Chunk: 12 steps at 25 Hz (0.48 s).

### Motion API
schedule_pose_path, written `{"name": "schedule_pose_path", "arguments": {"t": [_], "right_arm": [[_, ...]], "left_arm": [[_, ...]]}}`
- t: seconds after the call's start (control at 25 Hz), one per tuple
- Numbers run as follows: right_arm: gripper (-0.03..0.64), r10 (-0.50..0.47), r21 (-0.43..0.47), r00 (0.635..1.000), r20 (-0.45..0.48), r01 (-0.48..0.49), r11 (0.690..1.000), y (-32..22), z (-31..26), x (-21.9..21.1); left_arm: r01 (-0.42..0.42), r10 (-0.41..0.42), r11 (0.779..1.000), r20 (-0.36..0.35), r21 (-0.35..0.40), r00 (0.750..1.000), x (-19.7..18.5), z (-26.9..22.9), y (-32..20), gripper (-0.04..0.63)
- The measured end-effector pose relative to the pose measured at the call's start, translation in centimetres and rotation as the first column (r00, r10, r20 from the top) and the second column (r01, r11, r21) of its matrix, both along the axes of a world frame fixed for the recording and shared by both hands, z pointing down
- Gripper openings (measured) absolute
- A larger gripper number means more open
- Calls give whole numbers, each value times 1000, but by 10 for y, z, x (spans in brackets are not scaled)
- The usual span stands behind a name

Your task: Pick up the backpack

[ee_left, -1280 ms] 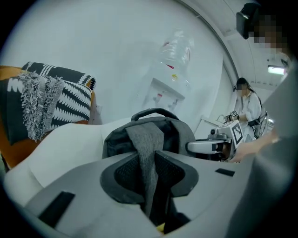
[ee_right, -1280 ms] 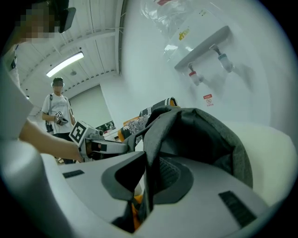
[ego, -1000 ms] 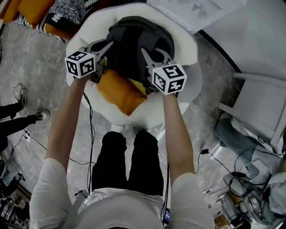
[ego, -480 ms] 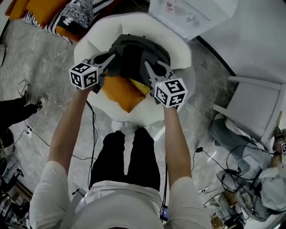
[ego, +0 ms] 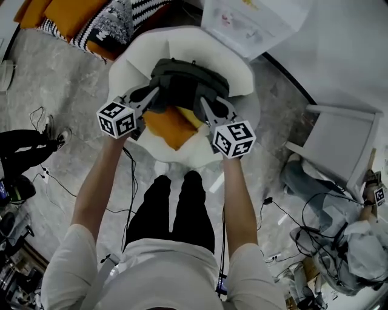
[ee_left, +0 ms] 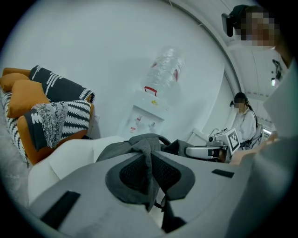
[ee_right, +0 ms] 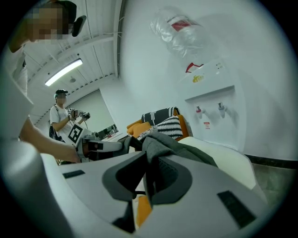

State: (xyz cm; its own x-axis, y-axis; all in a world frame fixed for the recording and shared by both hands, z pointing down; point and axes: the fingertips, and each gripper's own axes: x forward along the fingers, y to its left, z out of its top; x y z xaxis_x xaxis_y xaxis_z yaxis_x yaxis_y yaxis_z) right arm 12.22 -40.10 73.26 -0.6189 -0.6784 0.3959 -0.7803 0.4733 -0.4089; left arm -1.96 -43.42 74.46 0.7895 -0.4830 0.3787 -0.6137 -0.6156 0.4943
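Observation:
The dark grey backpack (ego: 188, 82) hangs over a round white armchair (ego: 245, 79), held from both sides. My left gripper (ego: 153, 92) is shut on a fold of the backpack's fabric (ee_left: 139, 142); its jaws have just been closing, with the fabric pinched between them. My right gripper (ego: 204, 104) is shut on another fold of the backpack (ee_right: 172, 144). In the left gripper view the left gripper (ee_left: 150, 174) shows grey cloth running between its pads. The right gripper (ee_right: 148, 179) looks the same in its own view. An orange cushion (ego: 170, 127) lies under the bag on the seat.
A water dispenser (ego: 254, 24) stands behind the armchair. Striped and orange cushions (ego: 115, 15) are piled at the back left. A grey chair (ego: 339, 139) and tangled cables (ego: 327, 230) are on the right. A person's legs (ego: 24, 145) show at the left.
Both grippers have risen together, lifting the backpack higher over the armchair. More of the orange cushion and white seat shows beneath it.

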Motion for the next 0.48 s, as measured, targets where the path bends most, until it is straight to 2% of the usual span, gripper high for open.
{"name": "schedule_pose_path", "arguments": {"t": [0.24,0.48], "right_arm": [[37,-29,44,1000,-4,29,999,13,-68,-6],[37,-61,94,998,2,61,994,26,-127,-10]], "left_arm": [[51,-51,998,-19,32,999,-7,-69,17,34],[71,-68,995,-43,71,997,-14,-128,39,34]]}}
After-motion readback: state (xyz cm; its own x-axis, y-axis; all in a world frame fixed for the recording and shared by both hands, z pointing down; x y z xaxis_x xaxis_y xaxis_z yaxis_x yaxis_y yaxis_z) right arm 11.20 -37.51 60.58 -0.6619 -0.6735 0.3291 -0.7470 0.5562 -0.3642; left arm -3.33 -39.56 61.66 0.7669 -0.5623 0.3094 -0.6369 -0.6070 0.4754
